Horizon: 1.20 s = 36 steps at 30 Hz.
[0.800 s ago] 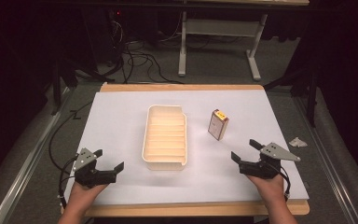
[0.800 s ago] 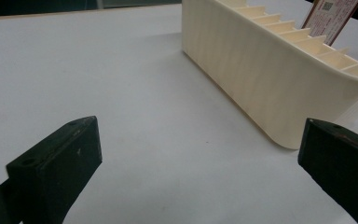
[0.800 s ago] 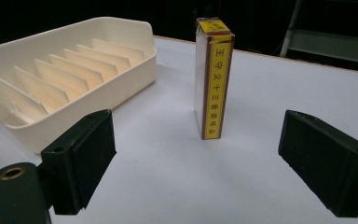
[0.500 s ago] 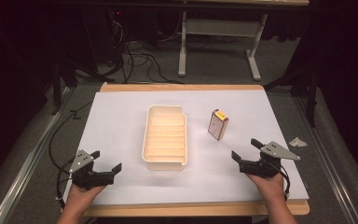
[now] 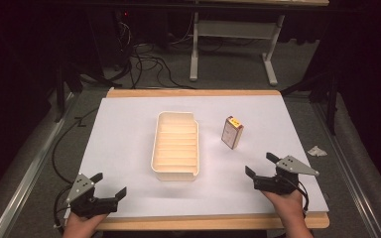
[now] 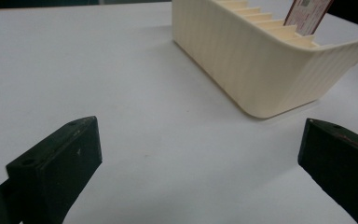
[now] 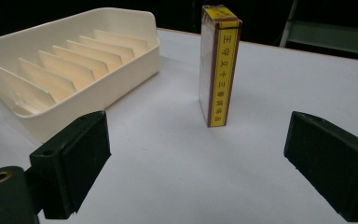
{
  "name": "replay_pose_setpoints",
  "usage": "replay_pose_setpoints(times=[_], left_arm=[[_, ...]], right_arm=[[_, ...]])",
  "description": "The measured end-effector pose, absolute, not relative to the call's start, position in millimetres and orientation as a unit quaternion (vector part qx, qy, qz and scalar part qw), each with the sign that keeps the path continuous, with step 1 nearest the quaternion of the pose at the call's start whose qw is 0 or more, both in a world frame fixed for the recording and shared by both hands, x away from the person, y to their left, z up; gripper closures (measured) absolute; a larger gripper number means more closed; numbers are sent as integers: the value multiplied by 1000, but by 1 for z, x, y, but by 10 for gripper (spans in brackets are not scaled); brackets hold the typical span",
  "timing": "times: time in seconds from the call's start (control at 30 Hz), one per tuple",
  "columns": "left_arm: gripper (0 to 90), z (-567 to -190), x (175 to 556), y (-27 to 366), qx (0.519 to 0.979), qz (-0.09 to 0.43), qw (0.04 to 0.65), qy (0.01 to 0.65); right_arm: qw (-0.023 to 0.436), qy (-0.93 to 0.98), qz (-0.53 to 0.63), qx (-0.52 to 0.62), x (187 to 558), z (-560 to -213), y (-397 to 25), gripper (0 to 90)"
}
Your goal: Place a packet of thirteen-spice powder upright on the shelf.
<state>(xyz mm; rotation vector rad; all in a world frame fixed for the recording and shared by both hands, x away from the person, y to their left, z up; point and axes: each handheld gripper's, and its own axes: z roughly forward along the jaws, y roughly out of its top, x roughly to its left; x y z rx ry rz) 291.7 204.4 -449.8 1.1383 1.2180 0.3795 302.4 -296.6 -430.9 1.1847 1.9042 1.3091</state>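
Left gripper drawn back, box half-hidden

Dark lab or studio, white-covered table, cables across grey carpet, metal desk frame behind

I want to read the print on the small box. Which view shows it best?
The right gripper view: the box stands upright, close, yellow spine lettering sharp. The high view shows it small; the left gripper view shows a corner behind the tray.
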Motion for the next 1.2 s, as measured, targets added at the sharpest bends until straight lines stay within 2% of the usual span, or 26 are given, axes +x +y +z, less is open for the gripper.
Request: replay_pose_setpoints(times=[0.2,0.37,0.5,0.57,0.7,0.77,1.2], left_arm=[[0,-437,290,199,492,177,661,539],[1,-423,320,193,479,166,666,547],[4,-428,336,190,490,177,661,541],[2,-437,337,187,503,196,656,528],[1,-444,334,186,509,172,653,534],[0,-447,330,186,523,186,647,523],[1,-449,329,196,508,175,658,528]], right_arm=[[271,708,487,434,296,-429,-295,73],[265,703,495,436,308,-424,-302,75],[256,707,494,437,321,-424,-302,74],[256,710,487,441,327,-422,-300,73],[262,709,483,443,337,-419,-296,76],[267,700,489,447,349,-416,-293,83],[256,703,485,453,396,-417,-280,95]])
